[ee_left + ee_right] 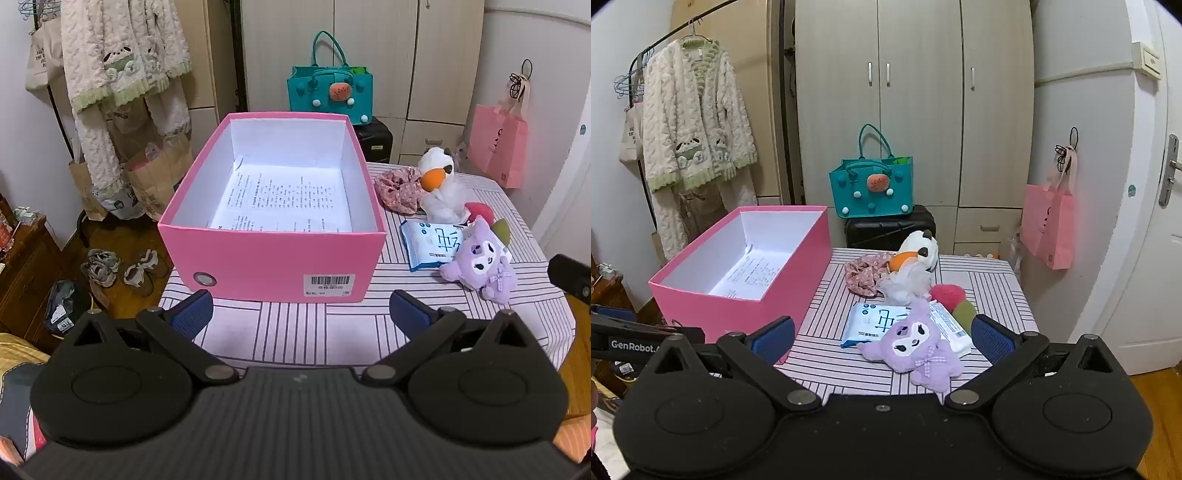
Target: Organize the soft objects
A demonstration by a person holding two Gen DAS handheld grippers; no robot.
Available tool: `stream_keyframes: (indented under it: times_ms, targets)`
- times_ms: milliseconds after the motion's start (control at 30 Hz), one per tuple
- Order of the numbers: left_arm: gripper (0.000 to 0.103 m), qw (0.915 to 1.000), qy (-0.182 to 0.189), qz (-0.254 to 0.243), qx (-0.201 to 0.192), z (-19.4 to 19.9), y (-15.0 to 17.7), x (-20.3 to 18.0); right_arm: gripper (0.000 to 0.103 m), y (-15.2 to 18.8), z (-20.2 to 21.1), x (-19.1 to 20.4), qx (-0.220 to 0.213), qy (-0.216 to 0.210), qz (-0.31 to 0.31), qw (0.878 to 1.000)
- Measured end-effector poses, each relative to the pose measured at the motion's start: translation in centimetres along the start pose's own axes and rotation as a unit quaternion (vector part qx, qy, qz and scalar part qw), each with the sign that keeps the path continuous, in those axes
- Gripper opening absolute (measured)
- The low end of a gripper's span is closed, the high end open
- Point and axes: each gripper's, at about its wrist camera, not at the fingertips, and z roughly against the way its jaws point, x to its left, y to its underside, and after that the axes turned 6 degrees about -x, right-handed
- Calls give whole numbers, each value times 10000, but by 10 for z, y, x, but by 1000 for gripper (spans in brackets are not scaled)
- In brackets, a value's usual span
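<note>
An open pink box stands on the striped table with only printed paper inside. To its right lie a purple plush, a tissue pack, a white plush with an orange beak, a pink floral scrunchie and a red-and-green soft toy. My left gripper is open just in front of the box, holding nothing. My right gripper is open, with the purple plush lying between and just beyond its fingers, untouched.
A striped cloth covers the table. Behind it stand a black suitcase with a teal bag on top, and a wardrobe. A fluffy robe hangs at left. A pink bag hangs on the right wall. Shoes lie on the floor.
</note>
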Motion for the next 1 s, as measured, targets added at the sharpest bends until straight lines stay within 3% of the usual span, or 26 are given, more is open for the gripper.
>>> stream_keyframes:
  times_ms: [500,700,1000]
  targets:
    - [103,9999,62,-73,-115,6,9,-10,103,7,14,-4,-123,13,62,9999]
    - [102,9989,281,51,-359,16,15,-13,103,9,18,-7,-146,53,101,9998]
    - [100,9974,187,-172,-671,25,23,-19,103,17,30,-15,-227,100,126,9996]
